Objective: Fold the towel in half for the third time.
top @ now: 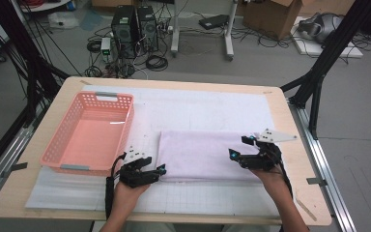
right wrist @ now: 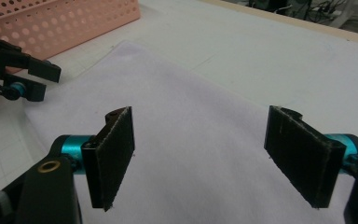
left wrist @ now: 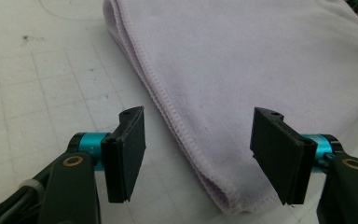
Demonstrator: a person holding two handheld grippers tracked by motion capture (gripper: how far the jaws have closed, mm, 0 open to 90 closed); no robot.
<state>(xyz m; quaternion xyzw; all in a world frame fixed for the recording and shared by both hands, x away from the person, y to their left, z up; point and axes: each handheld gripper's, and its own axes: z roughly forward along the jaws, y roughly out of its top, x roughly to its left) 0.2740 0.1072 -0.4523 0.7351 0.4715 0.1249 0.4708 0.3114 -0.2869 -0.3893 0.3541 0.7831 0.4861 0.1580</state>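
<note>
One folded towel (top: 205,154) lies between two hand-held grippers, left (top: 160,169) and right (top: 239,147), both jaws apart.

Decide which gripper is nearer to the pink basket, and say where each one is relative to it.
Left. The left gripper sits just off the pink basket at its near right corner, by the folded towel. The right gripper is over the towel's far side, well away from the basket.
</note>
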